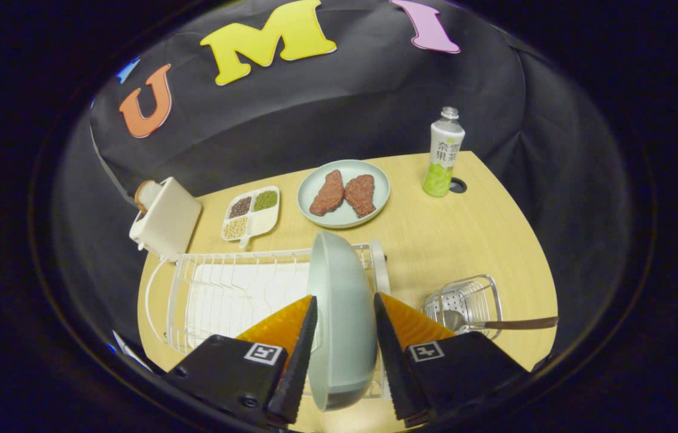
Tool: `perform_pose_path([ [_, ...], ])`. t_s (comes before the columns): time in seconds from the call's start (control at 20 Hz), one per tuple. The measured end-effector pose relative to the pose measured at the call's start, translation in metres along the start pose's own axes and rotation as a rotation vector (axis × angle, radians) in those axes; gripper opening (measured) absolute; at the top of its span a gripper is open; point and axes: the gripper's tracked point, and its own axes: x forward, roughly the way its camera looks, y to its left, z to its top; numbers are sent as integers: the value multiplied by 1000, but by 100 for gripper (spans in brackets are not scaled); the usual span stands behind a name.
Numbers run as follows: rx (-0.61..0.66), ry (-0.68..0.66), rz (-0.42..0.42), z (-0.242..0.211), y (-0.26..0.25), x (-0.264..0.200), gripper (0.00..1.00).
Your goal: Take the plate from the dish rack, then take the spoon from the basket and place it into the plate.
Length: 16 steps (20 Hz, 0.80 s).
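Note:
A pale green plate (pixel 342 313) stands on edge at the right end of the white wire dish rack (pixel 225 288). My gripper (pixel 345 296) has one finger on each side of the plate, and both fingers press against its faces. To the right of the rack, a small wire basket (pixel 465 297) holds a metal spoon (pixel 465 323). The spoon's dark handle sticks out to the right over the basket rim.
On the wooden table (pixel 465 240) beyond the rack lie a plate with two meat pieces (pixel 344 192) and a divided dish of beans (pixel 250 213). A cream toaster (pixel 164 219) stands at the left and a green-and-white bottle (pixel 444 153) at the far right.

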Motion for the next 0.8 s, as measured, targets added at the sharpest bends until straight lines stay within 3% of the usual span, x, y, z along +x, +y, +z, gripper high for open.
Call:
perform_pose_path([
  [0.2,23,-12,-102,0,1,-4,39],
  [0.55,-18,-72,-239,16,0,-32,36],
  [0.65,-30,-101,-236,21,0,-46,36],
  [0.8,-17,-134,-159,20,8,-73,31],
])
